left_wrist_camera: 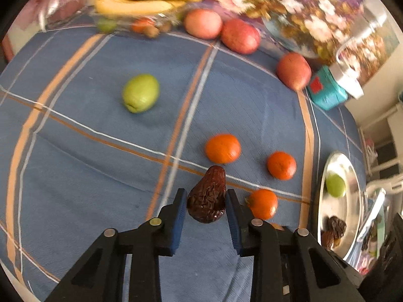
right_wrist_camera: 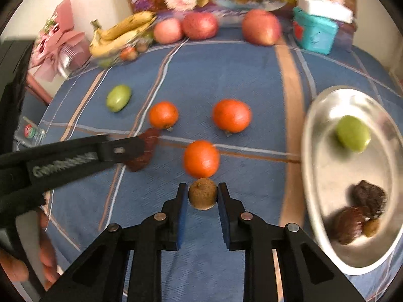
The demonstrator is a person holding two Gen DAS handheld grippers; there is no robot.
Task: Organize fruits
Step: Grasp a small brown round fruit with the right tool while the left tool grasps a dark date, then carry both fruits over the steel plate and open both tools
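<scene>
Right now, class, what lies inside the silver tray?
Inside the silver tray lie one green fruit, two dark wrinkled dates and a small brown fruit. Anything beneath the dates is covered.

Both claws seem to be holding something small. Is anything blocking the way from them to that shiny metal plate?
For the right claw and its small brown fruit, nothing visible: only bare cloth lies between it and the metal plate. The left claw, holding a wrinkled dark date, has an orange on the cloth towards the plate; lifting over should clear it.
</scene>
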